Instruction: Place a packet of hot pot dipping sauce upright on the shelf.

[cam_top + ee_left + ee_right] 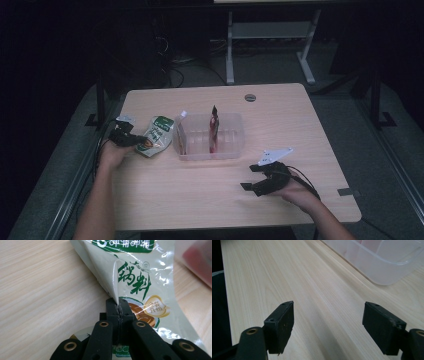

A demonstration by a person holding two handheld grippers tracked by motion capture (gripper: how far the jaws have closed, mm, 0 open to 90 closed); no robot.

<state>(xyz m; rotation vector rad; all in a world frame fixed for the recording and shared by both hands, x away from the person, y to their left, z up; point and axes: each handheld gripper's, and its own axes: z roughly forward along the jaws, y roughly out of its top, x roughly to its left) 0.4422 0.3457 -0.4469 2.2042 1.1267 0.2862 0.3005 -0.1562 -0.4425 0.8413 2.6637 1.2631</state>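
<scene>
Firmly between left jaws: sauce pouch (140, 282)

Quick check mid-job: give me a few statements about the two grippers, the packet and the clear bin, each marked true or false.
1. The left gripper is shut on an edge of the green and white packet. True.
2. The right gripper holds a packet. False: its jaws stand wide apart over bare table with nothing between them.
3. The packet lies inside the clear bin. False: it is on the table to the left of the bin, outside it.
4. A red packet stands upright in the bin. True.
5. The right gripper is over the bin. False: in the high view it is nearer the person than the bin, off to the right.
</scene>
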